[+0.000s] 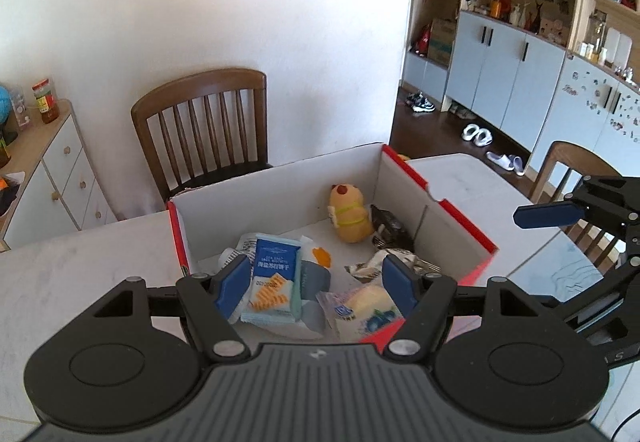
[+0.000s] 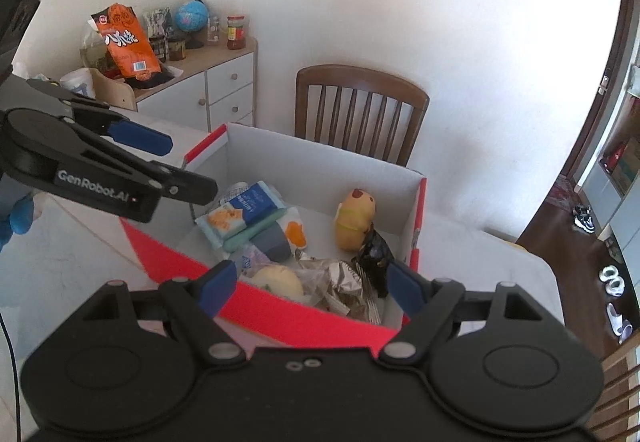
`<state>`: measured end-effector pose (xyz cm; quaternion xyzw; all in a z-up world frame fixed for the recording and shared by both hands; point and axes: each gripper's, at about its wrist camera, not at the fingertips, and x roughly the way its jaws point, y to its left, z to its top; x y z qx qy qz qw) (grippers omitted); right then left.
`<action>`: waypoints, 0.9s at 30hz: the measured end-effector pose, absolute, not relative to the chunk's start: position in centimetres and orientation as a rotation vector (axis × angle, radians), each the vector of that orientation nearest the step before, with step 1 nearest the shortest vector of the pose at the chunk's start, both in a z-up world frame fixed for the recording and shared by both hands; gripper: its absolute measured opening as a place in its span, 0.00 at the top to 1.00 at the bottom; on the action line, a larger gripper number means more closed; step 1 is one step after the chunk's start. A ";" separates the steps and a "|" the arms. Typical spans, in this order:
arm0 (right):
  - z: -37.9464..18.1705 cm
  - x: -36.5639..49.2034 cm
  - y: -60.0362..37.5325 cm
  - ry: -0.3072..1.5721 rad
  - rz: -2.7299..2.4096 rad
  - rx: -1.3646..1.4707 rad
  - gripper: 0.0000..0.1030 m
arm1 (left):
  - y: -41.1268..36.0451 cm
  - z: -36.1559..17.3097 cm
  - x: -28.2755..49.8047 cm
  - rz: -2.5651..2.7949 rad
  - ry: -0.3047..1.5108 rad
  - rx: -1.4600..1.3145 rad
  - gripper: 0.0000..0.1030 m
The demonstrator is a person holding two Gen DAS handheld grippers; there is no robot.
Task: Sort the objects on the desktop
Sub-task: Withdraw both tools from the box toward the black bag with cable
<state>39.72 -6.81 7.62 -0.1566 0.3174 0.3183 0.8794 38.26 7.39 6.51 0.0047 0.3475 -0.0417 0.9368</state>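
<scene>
A red and white cardboard box stands open on the white table. Inside lie a yellow plush toy, a blue snack packet, a black wrapper, crumpled silver wrappers and bread in a clear bag. My left gripper hangs open above the box's near left part, with nothing held. My right gripper is open over the near right rim, also with nothing in it; one of its blue fingers shows at the right of the left wrist view.
A brown wooden chair stands behind the box against the white wall. A white sideboard with jars, a globe and an orange bag is at the left. A second chair stands at the table's right end.
</scene>
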 end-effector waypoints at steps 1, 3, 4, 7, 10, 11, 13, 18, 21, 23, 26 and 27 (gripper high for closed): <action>7.6 39.3 -7.0 0.661 0.658 -0.326 0.19 | 7.3 6.6 37.8 -0.088 0.703 0.010 0.26; 7.5 38.5 -7.3 0.658 0.652 -0.321 0.19 | 6.9 6.6 36.8 -0.089 0.689 0.021 0.25; 7.5 38.1 -7.5 0.657 0.650 -0.316 0.19 | 6.7 6.6 36.4 -0.090 0.683 0.027 0.25; 7.4 36.8 -8.0 0.647 0.643 -0.308 0.18 | 6.4 6.6 35.0 -0.102 0.664 0.034 0.22; 7.2 35.3 -8.4 0.636 0.641 -0.306 0.16 | 6.0 6.6 33.4 -0.106 0.634 0.048 0.18; 7.1 34.8 -8.5 0.634 0.640 -0.307 0.16 | 5.9 6.6 33.1 -0.106 0.626 0.053 0.18; 6.8 33.9 -8.7 0.633 0.634 -0.301 0.14 | 5.7 6.4 32.2 -0.114 0.617 0.060 0.17; 5.9 31.8 -9.5 0.629 0.617 -0.278 0.13 | 5.3 6.1 30.0 -0.119 0.583 0.060 0.15; 5.3 30.3 -9.7 0.619 0.610 -0.278 0.13 | 5.2 5.9 28.5 -0.119 0.552 0.052 0.11; 4.9 29.3 -9.8 0.612 0.597 -0.282 0.13 | 5.2 5.6 27.4 -0.100 0.531 0.046 0.00; 4.0 27.7 -10.0 0.608 0.578 -0.284 0.13 | 5.1 5.2 26.3 -0.083 0.511 0.053 0.00; 3.7 27.2 -9.9 0.609 0.576 -0.287 0.13 | 5.2 5.0 26.0 -0.088 0.510 0.047 0.00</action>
